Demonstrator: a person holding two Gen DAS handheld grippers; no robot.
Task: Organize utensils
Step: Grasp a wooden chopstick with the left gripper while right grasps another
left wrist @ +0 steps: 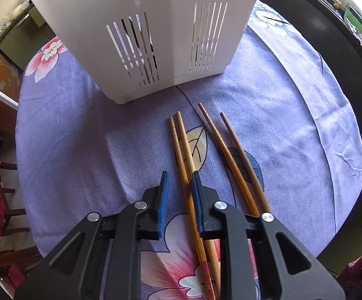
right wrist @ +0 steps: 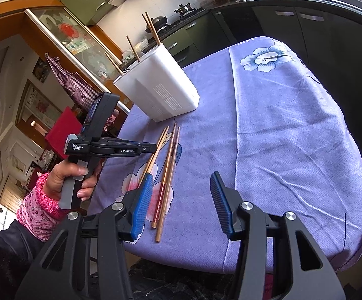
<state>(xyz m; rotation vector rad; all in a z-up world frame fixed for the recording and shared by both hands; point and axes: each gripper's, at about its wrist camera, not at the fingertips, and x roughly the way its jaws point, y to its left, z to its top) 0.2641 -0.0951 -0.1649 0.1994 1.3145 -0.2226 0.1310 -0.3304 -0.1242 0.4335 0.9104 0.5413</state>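
Jaws of left gripper point(left wrist: 179, 182) straddle 2 chopsticks point(left wrist: 181, 145).

- A purple floral tablecloth point(right wrist: 281, 125) covers the table (creased near its right edge).
- Dark kitchen cabinets point(right wrist: 293, 22) stand behind it.
- A wok point(right wrist: 159, 20) sits on the stove.
- A checkered cloth point(right wrist: 68, 82) hangs at left.

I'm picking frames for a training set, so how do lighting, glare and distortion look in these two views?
Left wrist view: sharp, even daylight, blown-out glare at the top right, fisheye bowing the tablecloth edges and the chopsticks. Right wrist view: also sharp, tilted, straight cabinet lines curved, bright doorway lower left, holder well lit.
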